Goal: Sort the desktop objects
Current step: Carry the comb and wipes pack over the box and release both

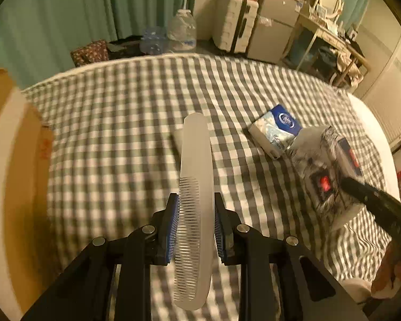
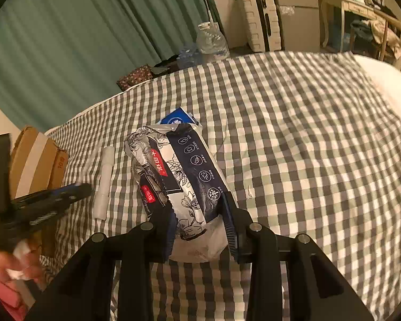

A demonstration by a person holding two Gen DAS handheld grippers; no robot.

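Note:
My left gripper (image 1: pixel 196 227) is shut on a translucent white comb (image 1: pixel 193 187) and holds it above the checkered cloth (image 1: pixel 120 107), teeth to the left. My right gripper (image 2: pixel 200 222) is shut on a silver and dark blue tissue pack (image 2: pixel 179 176) with red labels, lifted over the cloth; that pack also shows in the left wrist view (image 1: pixel 326 176). A smaller blue and white tissue packet (image 1: pixel 275 131) lies on the cloth beyond it, partly hidden in the right wrist view (image 2: pixel 177 117). A white tube (image 2: pixel 104 184) lies on the cloth to the left.
A brown cardboard box (image 1: pixel 16 160) stands at the left edge, also in the right wrist view (image 2: pixel 37 160). Beyond the far edge are water bottles (image 1: pixel 181 30), a white suitcase (image 1: pixel 235 24), a small fridge (image 1: pixel 275 24) and green curtains (image 1: pixel 66 13).

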